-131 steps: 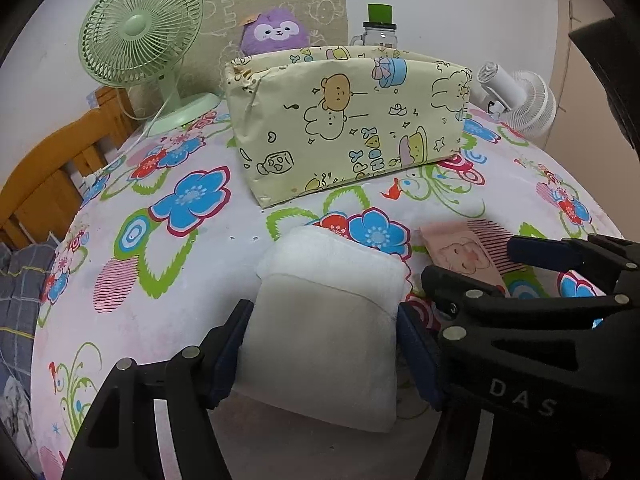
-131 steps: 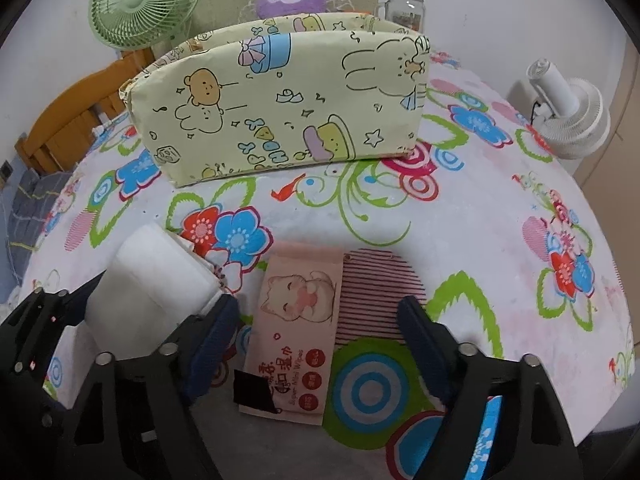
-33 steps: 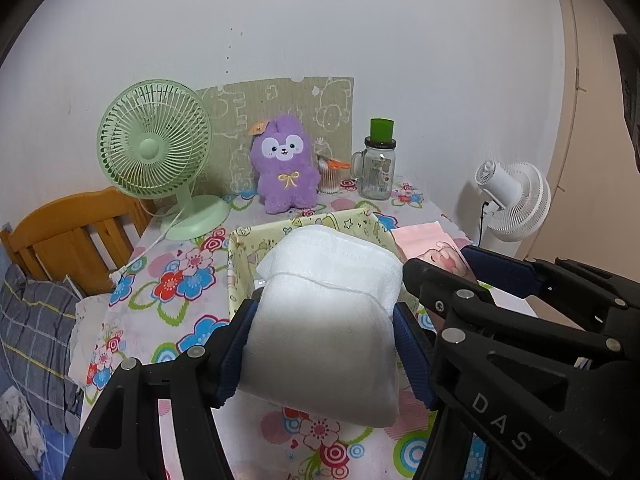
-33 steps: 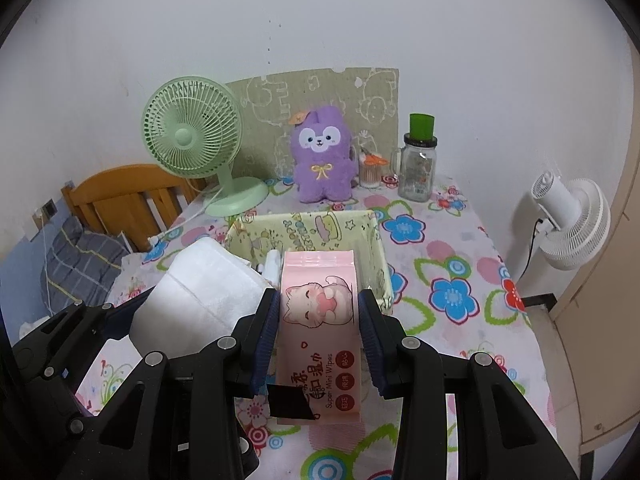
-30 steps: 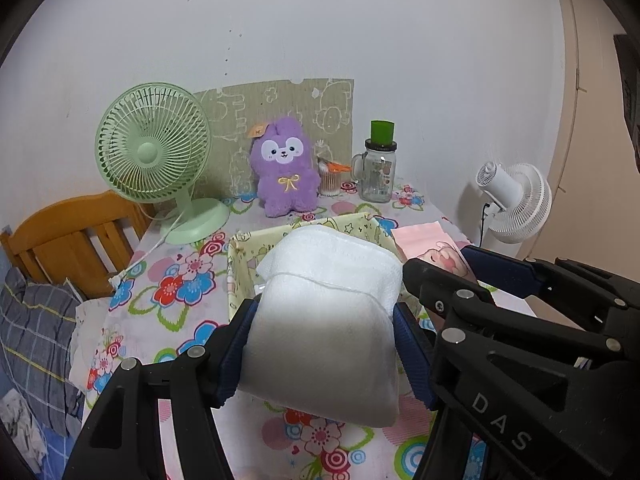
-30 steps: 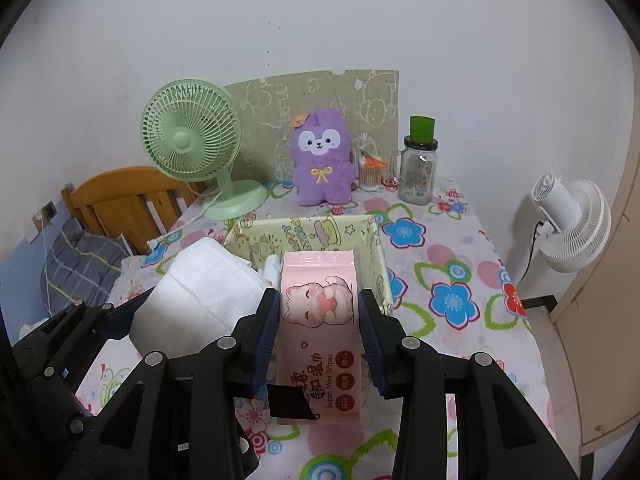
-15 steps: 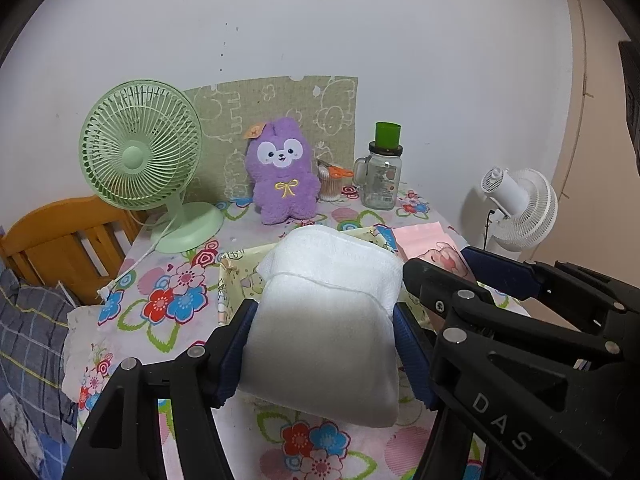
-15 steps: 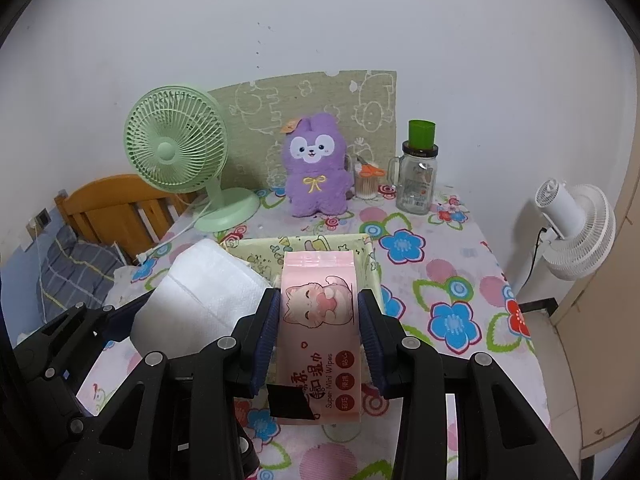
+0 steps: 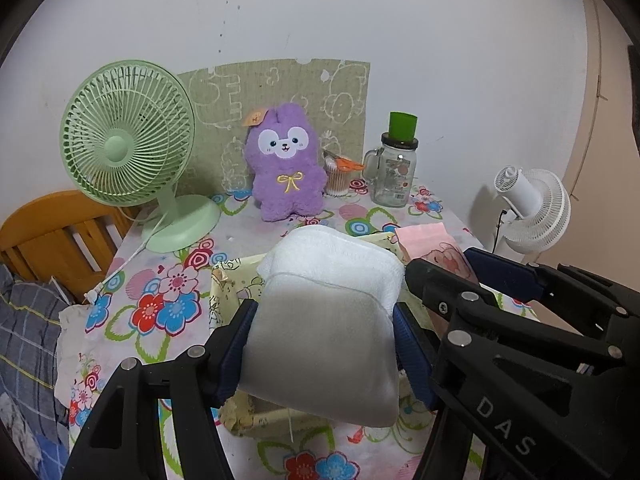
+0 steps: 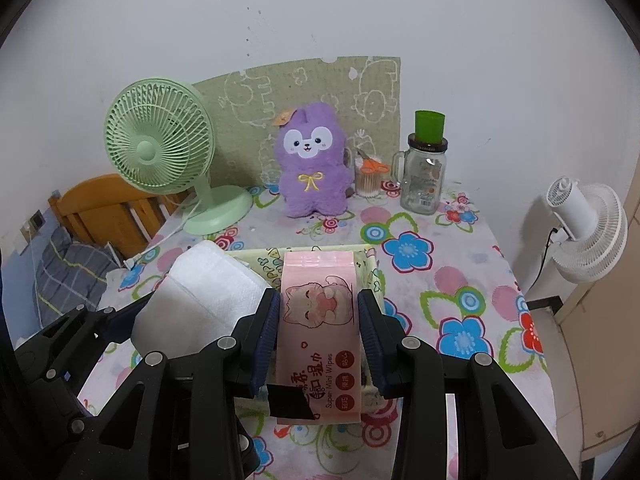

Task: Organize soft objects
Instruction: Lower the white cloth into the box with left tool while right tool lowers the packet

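My left gripper (image 9: 322, 344) is shut on a white soft tissue pack (image 9: 328, 312) and holds it above the yellow cartoon-print fabric box (image 9: 230, 280). My right gripper (image 10: 318, 316) is shut on a pink wet-wipes pack (image 10: 318, 320) with a cat drawing, also over the box (image 10: 372, 268). The white pack (image 10: 204, 292) shows at the left of the right wrist view. The pink pack (image 9: 432, 246) shows at the right of the left wrist view. The box's inside is mostly hidden behind both packs.
A green desk fan (image 9: 128, 148), a purple plush toy (image 9: 286, 164), a cup of cotton swabs (image 10: 370, 180) and a glass jar with green lid (image 9: 396, 168) stand at the back of the flowered table. A white fan (image 10: 584, 232) is off its right edge, a wooden bed frame (image 9: 52, 236) left.
Both grippers, each with its pack, have moved forward and lower over the fabric box, which now lies right beneath them. The back objects look nearer.
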Demonstrator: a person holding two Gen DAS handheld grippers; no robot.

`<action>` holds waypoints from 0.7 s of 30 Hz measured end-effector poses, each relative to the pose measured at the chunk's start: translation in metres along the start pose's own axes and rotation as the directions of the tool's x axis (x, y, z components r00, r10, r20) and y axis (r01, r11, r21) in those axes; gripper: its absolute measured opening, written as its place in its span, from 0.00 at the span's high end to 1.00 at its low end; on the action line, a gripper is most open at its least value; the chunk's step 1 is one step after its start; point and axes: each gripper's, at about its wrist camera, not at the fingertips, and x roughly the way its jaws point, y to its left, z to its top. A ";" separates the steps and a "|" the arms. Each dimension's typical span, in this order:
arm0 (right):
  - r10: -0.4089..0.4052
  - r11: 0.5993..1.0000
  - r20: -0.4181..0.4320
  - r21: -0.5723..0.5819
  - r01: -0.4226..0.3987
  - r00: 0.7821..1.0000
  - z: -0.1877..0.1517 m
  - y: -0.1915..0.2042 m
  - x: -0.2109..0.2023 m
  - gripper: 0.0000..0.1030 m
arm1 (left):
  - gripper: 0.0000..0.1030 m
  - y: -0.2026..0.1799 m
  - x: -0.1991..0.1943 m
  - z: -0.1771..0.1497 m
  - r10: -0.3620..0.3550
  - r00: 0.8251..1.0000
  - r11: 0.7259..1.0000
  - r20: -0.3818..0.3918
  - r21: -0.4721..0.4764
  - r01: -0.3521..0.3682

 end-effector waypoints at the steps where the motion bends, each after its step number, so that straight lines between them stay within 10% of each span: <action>1: 0.000 1.000 -0.002 0.000 0.000 1.000 0.001 0.000 0.002 0.59 | 0.33 0.001 0.003 0.001 -0.001 1.000 1.000 -0.004 -0.003 0.001; 21: 0.016 1.000 -0.063 0.017 -0.015 0.998 0.008 -0.007 0.056 0.59 | 0.27 0.017 0.061 0.004 0.006 0.995 0.996 -0.099 -0.092 -0.015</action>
